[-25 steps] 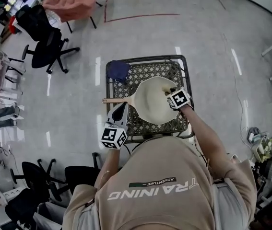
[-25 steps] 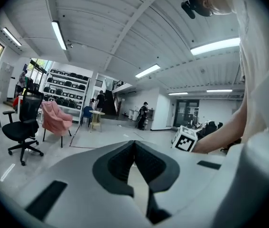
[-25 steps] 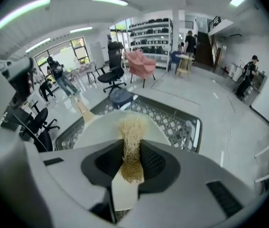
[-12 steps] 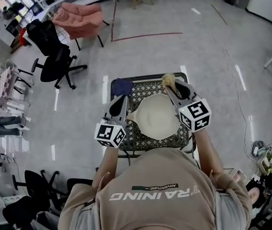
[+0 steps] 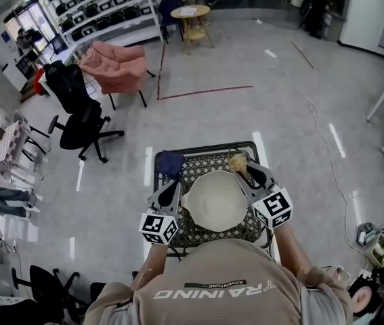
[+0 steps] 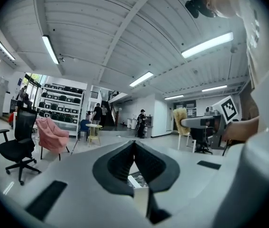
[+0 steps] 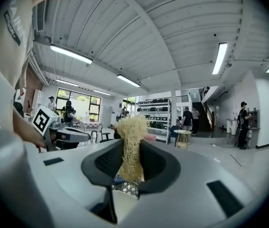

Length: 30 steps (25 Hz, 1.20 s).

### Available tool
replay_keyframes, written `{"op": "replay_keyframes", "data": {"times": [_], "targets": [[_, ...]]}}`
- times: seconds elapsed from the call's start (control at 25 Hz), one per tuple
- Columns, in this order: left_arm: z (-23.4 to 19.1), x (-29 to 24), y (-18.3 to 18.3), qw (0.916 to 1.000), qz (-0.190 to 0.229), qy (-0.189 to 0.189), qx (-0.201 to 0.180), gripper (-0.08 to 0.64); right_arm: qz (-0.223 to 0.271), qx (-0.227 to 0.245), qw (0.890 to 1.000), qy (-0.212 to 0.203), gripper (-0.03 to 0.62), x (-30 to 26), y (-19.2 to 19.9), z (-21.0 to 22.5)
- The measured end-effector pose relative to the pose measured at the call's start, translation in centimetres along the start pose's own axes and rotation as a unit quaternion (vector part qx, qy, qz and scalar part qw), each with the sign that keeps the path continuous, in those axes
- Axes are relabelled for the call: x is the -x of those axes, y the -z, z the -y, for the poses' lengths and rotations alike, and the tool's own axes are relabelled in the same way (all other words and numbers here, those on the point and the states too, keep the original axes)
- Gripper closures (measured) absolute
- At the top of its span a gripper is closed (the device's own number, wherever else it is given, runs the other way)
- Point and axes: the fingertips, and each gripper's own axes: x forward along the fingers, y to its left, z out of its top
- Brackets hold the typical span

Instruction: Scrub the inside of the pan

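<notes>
Straw-coloured scrubber [image 7: 132,146] fibres are shown pinched by the right gripper [image 7: 130,167] in its own view. The left gripper [image 6: 134,167] view shows jaws clamped on the pan [image 6: 140,196] handle. Counted overhead: one cream pan [image 5: 215,202] mid-table, one blue cloth [image 5: 170,162] far left, one lattice table [image 5: 205,147].

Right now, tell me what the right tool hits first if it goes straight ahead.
Way looks free nearby: the right tool, shut on the scrubber, points level out over open floor. Far off, the shelves seem roughly in line, though depth is unclear.
</notes>
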Motion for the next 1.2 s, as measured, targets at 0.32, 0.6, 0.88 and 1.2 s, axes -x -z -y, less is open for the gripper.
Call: {"op": "replay_keyframes", "data": {"times": [0.32,0.6,0.88,1.2], "targets": [[2.2,1.9,3.8,0.9992,-0.037,0.014,0.004,0.541,-0.036,0.010,0.999,0.014,0.485,6.1,7.7,-1.7],[3.7,3.8,7.0,0.9966,-0.077,0.013,0.025,0.541,-0.116,-0.012,0.993,0.014,0.485,8.6,18.8,-2.9],[3.9,4.7,6.8,0.9956,-0.089,-0.019,0.019,0.541,-0.342,-0.086,0.935,-0.033,0.485,10.4,36.8,-4.5],[2.3,7.8,5.8,0.9923,-0.098,-0.076,0.014,0.541,-0.448,-0.114,0.886,-0.046,0.480,12.9,44.3,-7.1]]}}
